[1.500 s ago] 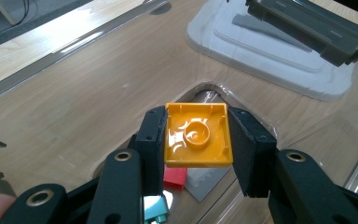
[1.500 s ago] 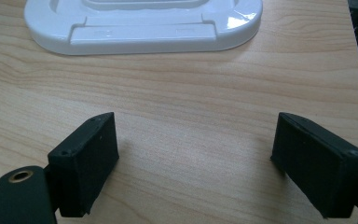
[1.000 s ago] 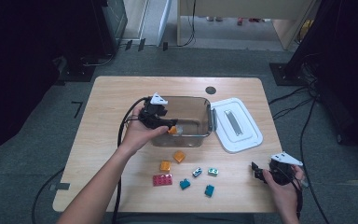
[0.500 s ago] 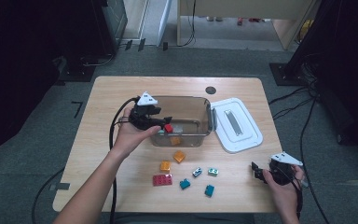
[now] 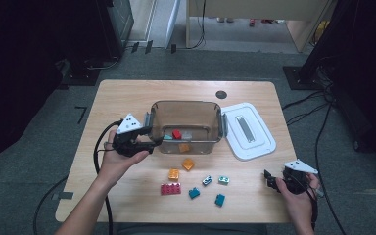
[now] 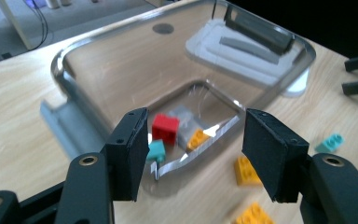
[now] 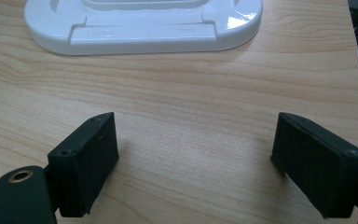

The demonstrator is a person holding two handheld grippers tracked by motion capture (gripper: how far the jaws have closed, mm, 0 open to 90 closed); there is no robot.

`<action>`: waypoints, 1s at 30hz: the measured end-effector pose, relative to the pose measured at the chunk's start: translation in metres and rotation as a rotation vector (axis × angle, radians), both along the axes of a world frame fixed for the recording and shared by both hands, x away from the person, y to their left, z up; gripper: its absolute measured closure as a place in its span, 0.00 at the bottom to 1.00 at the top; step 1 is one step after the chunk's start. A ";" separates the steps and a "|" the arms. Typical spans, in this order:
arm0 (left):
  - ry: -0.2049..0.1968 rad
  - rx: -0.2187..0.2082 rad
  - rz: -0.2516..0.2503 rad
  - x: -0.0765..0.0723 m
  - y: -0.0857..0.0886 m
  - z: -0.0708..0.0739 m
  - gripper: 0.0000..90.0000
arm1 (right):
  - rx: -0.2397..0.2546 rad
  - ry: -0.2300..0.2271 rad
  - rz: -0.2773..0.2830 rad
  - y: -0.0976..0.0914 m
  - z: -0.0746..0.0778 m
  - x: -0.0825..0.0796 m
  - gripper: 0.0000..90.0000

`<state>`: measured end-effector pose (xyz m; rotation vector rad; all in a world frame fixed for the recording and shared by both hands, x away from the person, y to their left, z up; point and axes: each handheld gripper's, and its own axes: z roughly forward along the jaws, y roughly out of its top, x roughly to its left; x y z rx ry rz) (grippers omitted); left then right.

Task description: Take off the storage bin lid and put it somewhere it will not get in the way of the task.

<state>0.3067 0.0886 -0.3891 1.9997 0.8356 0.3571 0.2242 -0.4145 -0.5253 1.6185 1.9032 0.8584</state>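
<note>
A clear plastic container (image 5: pixel 186 110) stands mid-table and holds a red brick (image 5: pixel 177 134), plus teal, grey and orange ones. My left gripper (image 5: pixel 154 142) sits just off its left end, pointing at it, open with nothing between the jaws. In the left gripper view (image 6: pixel 196 158) the red brick (image 6: pixel 165 128) shows through the container wall (image 6: pixel 98 107). My right gripper (image 5: pixel 269 180) rests near the table's front right corner. It is open over bare wood (image 7: pixel 196 163).
The white lid (image 5: pixel 248 129) (image 7: pixel 144 23) lies right of the container. Several loose bricks lie in front of the container: two orange (image 5: pixel 188 164) (image 5: pixel 174 174), a red one (image 5: pixel 171 189), teal ones (image 5: pixel 194 193) (image 5: pixel 220 199) and two small ones (image 5: pixel 207 180).
My left gripper has moved left, from above the container to beside its left end. A red brick now lies inside the container. The right gripper has kept still.
</note>
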 end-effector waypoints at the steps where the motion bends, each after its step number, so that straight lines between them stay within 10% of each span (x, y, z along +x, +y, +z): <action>1: 0.003 -0.001 0.002 -0.004 0.004 -0.003 0.46 | 0.000 0.000 0.000 0.000 0.000 0.000 0.15; 14: 0.012 -0.017 0.117 -0.039 0.067 -0.052 0.44 | 0.030 -0.020 0.000 -0.002 0.001 -0.002 0.29; 30: 0.109 0.012 0.249 -0.056 0.111 -0.108 0.41 | 0.152 -0.065 0.258 0.030 0.010 -0.003 0.41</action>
